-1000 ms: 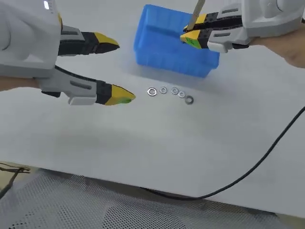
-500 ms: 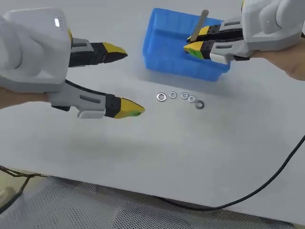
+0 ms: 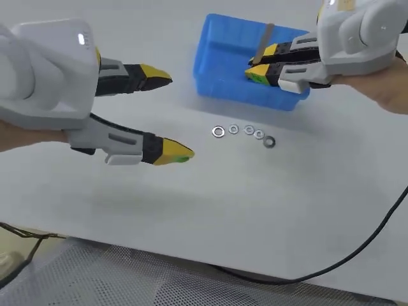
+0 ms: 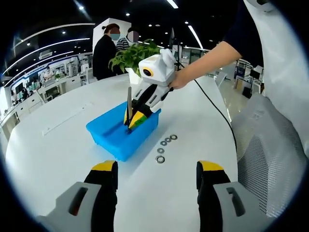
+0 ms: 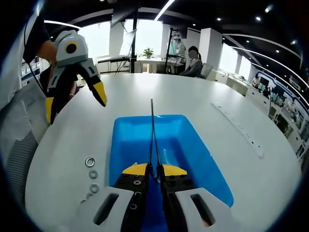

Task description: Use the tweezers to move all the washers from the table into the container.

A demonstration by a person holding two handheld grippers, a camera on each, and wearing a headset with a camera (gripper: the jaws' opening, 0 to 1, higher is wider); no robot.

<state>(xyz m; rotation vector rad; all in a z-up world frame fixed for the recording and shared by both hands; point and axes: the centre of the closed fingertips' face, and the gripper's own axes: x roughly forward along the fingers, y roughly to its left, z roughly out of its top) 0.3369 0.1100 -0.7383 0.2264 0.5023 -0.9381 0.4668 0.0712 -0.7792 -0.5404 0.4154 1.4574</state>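
Observation:
Several small metal washers [image 3: 248,131] lie in a short row on the white table, just in front of the blue container [image 3: 223,76]. My right gripper [image 3: 255,70] hovers over the container, shut on thin metal tweezers [image 3: 264,41] that point away across the bin [image 5: 166,145]. In the right gripper view the tweezers [image 5: 152,130] stick out straight between the shut jaws [image 5: 154,170], with the washers [image 5: 91,175] at lower left. My left gripper [image 3: 176,115] is open and empty, left of the washers [image 4: 163,145].
A black cable [image 3: 357,229] runs across the table's right side toward the near edge. Perforated grey mesh [image 3: 127,280] lies below that near edge. People stand at far tables in the background, beyond a potted plant [image 4: 133,55].
Mostly the head camera has shifted. The right gripper stays over the container with the tweezers, and the left gripper stays open beside the washers.

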